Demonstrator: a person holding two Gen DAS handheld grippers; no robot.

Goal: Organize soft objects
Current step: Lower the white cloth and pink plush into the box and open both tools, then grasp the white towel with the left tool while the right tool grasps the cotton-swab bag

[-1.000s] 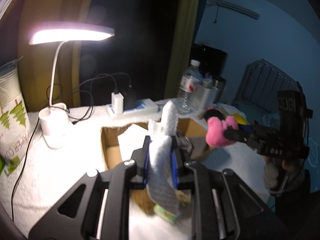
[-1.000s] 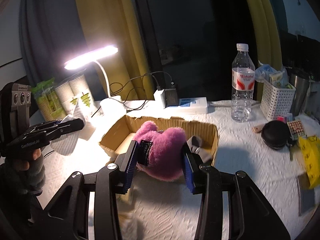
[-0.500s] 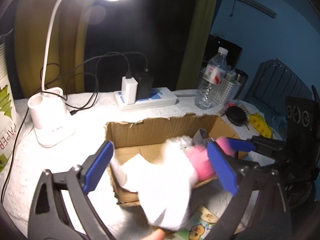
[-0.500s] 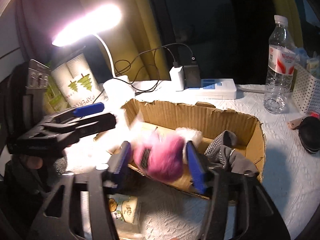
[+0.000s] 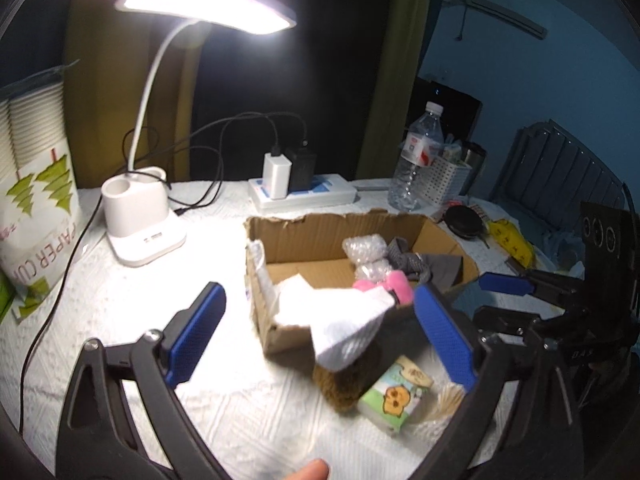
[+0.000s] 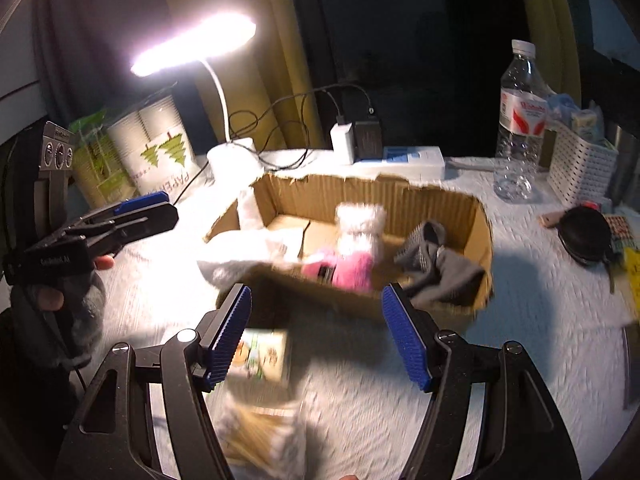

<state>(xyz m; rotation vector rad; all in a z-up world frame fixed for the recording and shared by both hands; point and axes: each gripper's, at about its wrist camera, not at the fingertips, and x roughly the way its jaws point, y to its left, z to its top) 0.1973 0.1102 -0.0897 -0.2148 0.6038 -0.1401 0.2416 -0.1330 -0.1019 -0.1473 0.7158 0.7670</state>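
Observation:
A cardboard box [image 5: 280, 328] [image 6: 448, 208] sits on the white tablecloth. A white cloth [image 5: 344, 320] [image 6: 244, 248] drapes over its near edge. A pink plush [image 5: 396, 286] [image 6: 348, 270], a bubble-wrap bundle [image 5: 366, 254] [image 6: 360, 224] and grey fabric [image 5: 424, 266] [image 6: 440, 268] lie inside. My left gripper [image 5: 320, 338] [image 6: 132, 216] is open and empty, short of the box's near left corner. My right gripper [image 6: 318, 332] [image 5: 506, 294] is open and empty, in front of the box.
A lit desk lamp [image 5: 140, 216] [image 6: 232, 156], a paper-cup pack [image 5: 36, 208], a power strip [image 5: 304, 194], a water bottle [image 6: 520, 124] and a white basket [image 6: 580, 168] ring the box. A small printed packet [image 5: 396, 394] [image 6: 260, 354] and a brown furry thing [image 5: 340, 380] lie before it.
Both grippers opened and pulled back. The white cloth left my left gripper and now drapes over the box edge. The pink plush left my right gripper and lies in the box.

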